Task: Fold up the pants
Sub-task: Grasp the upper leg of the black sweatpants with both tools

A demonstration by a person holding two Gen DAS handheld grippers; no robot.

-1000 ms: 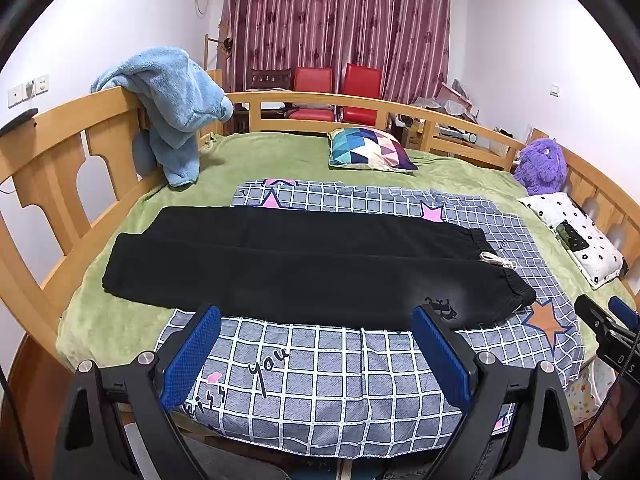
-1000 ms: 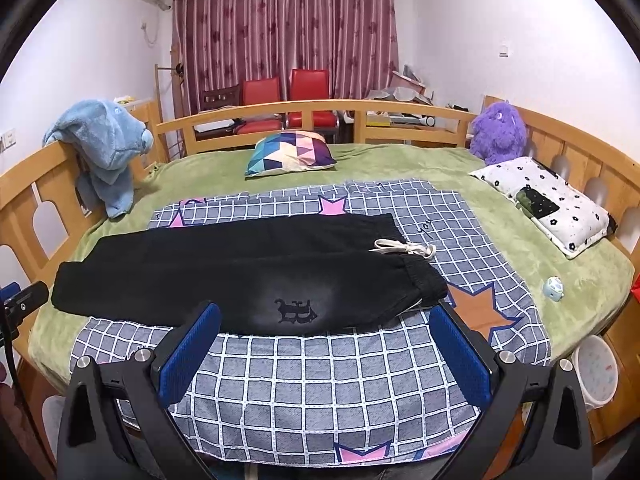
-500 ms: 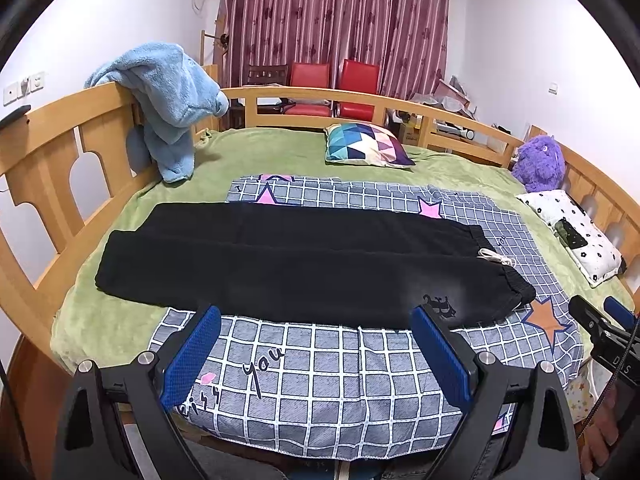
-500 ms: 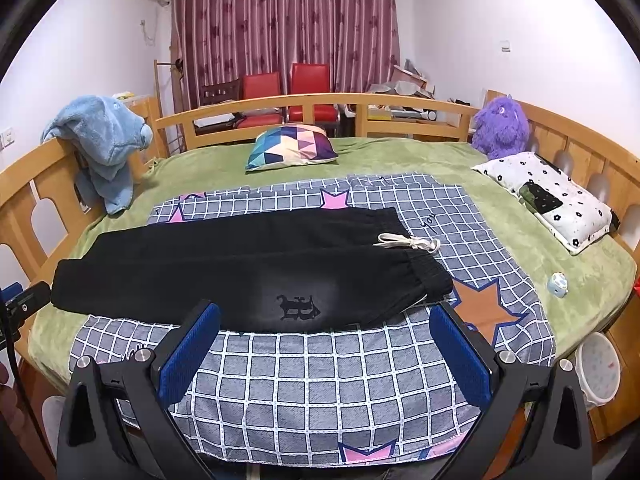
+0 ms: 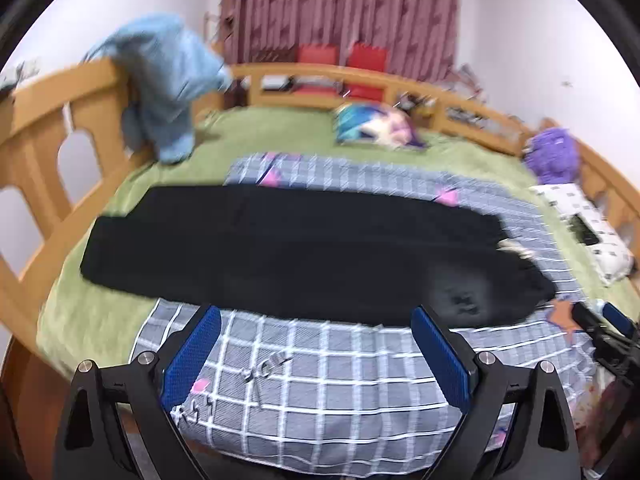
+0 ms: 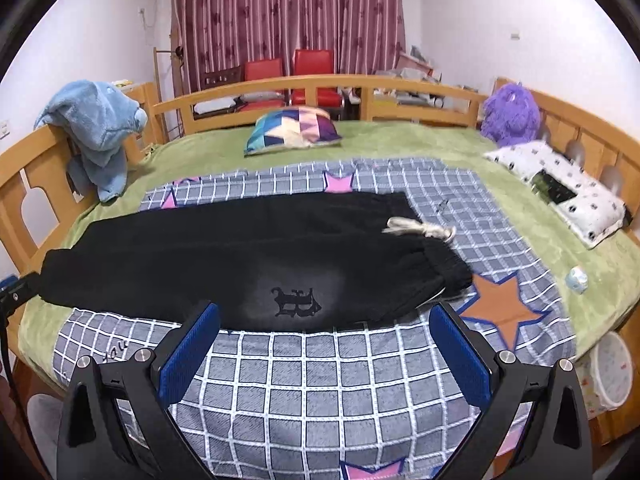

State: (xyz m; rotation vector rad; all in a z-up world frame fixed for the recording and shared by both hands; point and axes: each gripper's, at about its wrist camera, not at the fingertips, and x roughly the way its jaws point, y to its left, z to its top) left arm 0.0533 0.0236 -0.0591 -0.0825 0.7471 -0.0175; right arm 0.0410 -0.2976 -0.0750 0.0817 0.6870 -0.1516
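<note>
Black pants [image 5: 288, 256] lie flat across the bed, folded lengthwise, legs to the left and waistband to the right. The right wrist view shows the pants [image 6: 248, 256] with a dark emblem on a faded patch and a white drawstring [image 6: 420, 228] at the waist. My left gripper [image 5: 316, 354] hovers open over the checked blanket just short of the pants' near edge. My right gripper [image 6: 324, 350] is open too, in front of the waist end. Neither holds anything. The left wrist view is motion-blurred.
A grey checked blanket [image 6: 320, 380] covers a green bedspread [image 6: 440, 140] inside a wooden bed rail [image 6: 320, 82]. A blue towel [image 6: 100, 128] hangs on the left rail. A colourful pillow [image 6: 292, 128], a purple plush [image 6: 510, 114] and a dotted pillow [image 6: 560, 188] lie further back and right.
Both grippers have come closer to the pants and slightly lower; the pants fill more of each view. The left view has blurred from movement. Both stay open.
</note>
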